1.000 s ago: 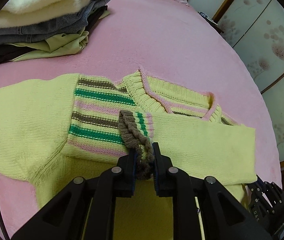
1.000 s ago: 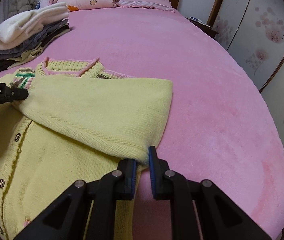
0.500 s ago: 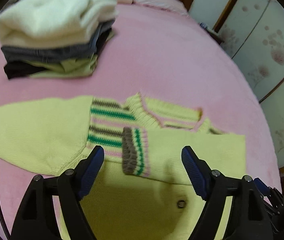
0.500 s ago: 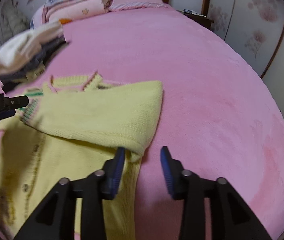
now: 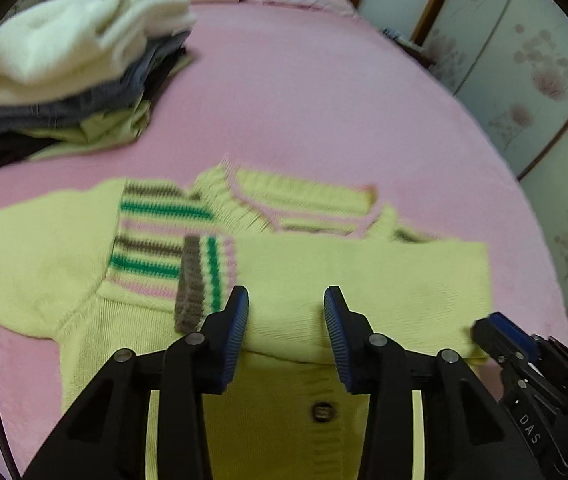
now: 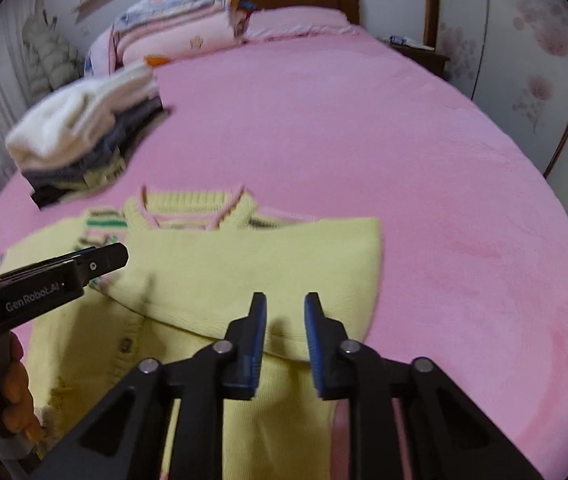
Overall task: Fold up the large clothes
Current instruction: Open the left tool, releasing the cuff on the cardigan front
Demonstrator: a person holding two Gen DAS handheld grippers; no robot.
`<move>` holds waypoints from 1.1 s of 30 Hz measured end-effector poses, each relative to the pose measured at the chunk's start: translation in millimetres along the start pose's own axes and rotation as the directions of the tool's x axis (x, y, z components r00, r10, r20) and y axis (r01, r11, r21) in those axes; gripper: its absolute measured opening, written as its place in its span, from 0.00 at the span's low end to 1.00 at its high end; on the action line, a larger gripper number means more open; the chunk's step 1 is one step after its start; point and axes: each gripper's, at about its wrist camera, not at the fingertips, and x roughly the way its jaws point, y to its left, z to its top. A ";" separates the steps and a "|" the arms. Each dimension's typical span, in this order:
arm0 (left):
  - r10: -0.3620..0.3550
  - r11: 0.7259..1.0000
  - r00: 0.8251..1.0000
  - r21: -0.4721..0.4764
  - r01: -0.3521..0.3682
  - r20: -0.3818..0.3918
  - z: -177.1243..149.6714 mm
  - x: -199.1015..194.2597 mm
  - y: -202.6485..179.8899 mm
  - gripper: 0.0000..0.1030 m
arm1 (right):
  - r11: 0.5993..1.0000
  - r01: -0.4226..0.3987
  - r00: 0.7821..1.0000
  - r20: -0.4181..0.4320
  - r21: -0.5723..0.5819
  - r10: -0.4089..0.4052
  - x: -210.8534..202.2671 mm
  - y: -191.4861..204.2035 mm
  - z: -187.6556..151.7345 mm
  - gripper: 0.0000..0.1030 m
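A yellow knit cardigan [image 5: 324, 280] with green, pink and brown stripes lies flat on the pink bed [image 5: 324, 100]. One sleeve is folded across its chest, with its striped cuff [image 5: 203, 276] near the left shoulder. My left gripper [image 5: 286, 304] is open and empty just above the folded sleeve. My right gripper [image 6: 284, 312] is open and empty above the sleeve's fold, over the cardigan [image 6: 243, 272]. The left gripper also shows in the right wrist view [image 6: 83, 264].
A stack of folded clothes [image 5: 71, 80] with a white sweater on top sits at the far left of the bed, also in the right wrist view [image 6: 83, 136]. Folded quilts and a pillow [image 6: 187, 24] lie at the headboard. Closet doors [image 5: 524, 60] stand to the right.
Both grippers let go of the sleeve, the left of its cuff and the right of its fold. Both opened and drew back and up. The sleeve now rests across the chest.
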 end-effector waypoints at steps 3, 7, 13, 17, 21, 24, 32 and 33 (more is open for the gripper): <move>0.007 1.000 0.999 -0.024 -0.007 -0.032 -4.6 13.9 11.9 0.28 | 0.997 0.081 0.995 -0.057 0.002 -0.081 19.4 -9.6 -10.0 0.17; -0.018 0.999 0.999 -0.028 0.017 -0.030 -5.8 14.7 17.4 0.26 | 0.996 0.073 0.994 -0.081 0.057 -0.068 25.4 -33.7 -20.8 0.14; 0.006 1.000 1.000 -0.009 -0.006 -0.026 -6.2 11.2 10.0 0.27 | 0.996 0.062 0.995 -0.081 0.071 -0.056 21.0 -37.7 -20.8 0.14; 0.017 1.000 1.000 0.008 -0.016 -0.025 -7.4 -2.4 3.4 0.35 | 0.995 0.046 0.997 -0.069 0.088 -0.040 11.2 -32.3 -19.2 0.16; 0.027 1.000 0.999 0.004 -0.027 0.018 -8.2 -27.0 0.8 0.62 | 0.993 0.019 0.998 -0.054 0.113 -0.013 -4.0 -31.4 -17.5 0.17; 0.022 1.000 0.998 0.010 -0.023 0.055 -8.1 -50.8 -0.6 0.67 | 0.993 0.008 0.999 -0.033 0.119 -0.004 -19.1 -28.9 -17.4 0.17; -0.002 1.000 0.993 -0.003 0.002 0.117 -12.8 -110.2 4.1 0.79 | 0.990 -0.041 0.999 0.025 0.136 0.038 -60.5 -13.6 -17.5 0.17; -0.001 1.000 0.993 -0.004 0.001 0.119 -13.1 -115.4 5.9 0.81 | 0.990 -0.047 0.999 0.031 0.136 0.044 -65.4 -11.8 -17.2 0.17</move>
